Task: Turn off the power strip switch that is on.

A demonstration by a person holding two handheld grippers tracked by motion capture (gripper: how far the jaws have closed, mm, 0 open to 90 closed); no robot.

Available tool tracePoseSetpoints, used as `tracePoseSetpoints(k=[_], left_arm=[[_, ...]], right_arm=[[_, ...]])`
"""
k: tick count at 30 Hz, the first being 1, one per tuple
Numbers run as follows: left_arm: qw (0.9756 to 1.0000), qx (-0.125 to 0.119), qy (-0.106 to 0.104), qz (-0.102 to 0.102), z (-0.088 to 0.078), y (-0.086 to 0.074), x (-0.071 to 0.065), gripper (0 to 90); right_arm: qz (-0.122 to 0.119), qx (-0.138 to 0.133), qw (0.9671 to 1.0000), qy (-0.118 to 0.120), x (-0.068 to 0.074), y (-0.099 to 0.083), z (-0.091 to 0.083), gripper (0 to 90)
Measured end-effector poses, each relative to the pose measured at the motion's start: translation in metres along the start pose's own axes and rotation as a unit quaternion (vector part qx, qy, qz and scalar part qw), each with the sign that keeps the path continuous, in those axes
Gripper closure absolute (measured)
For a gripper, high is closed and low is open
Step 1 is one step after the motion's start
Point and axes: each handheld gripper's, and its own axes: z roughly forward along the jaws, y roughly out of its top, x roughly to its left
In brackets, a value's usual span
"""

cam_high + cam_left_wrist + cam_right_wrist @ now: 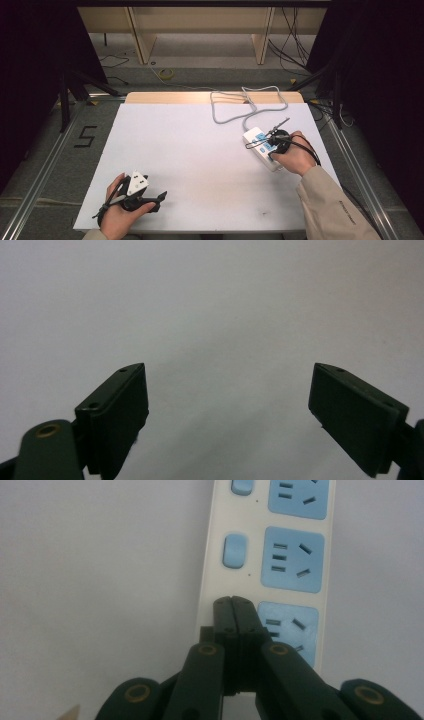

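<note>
Jaws of the right gripper (235, 601) are pressed flat together with nothing between them, their joined tip resting over the switch column of the white power strip (212, 565), just below the nearest pale-blue rocker switch (234, 551). The strip lies at the right side of the white tabletop (190, 160), under the right gripper (276, 137), its grey cord (235, 107) looping away toward the far edge. Pressing a switch looks like the step in hand, and closed jaws suit it: they make one firm, narrow point. To do it well, the tip should land squarely on one end of the rocker, push straight down rather than sideways so the light strip does not skid, and stay clear of the blue socket (293, 559) faces beside it. The left gripper (150, 197) rests near the tabletop's front-left corner, its jaws spread wide over bare surface and holding nothing. No brand or lettering can be read on the strip; a dark "5" (85, 136) is marked on the floor to the tabletop's left.
</note>
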Motion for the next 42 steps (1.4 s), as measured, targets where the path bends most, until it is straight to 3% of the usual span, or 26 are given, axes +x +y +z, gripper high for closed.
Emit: tracePoseSetpoints(k=[12, 17, 42], left_arm=[[1.0000, 0.000, 0.001, -0.001, 0.000, 0.000, 0.000, 15.9], [1.0000, 0.002, 0.001, -0.002, 0.000, 0.000, 0.000, 15.9], [1.0000, 0.002, 0.001, -0.001, 0.000, -0.001, 0.000, 15.9]], right_arm=[[0.006, -0.036, 0.9993, 0.011, 0.002, -0.008, -0.009, 90.0], [-0.002, -0.047, 0.9988, 0.011, 0.006, -0.009, -0.014, 89.6], [-0.013, -0.076, 0.9968, 0.020, 0.023, -0.021, -0.023, 87.4]])
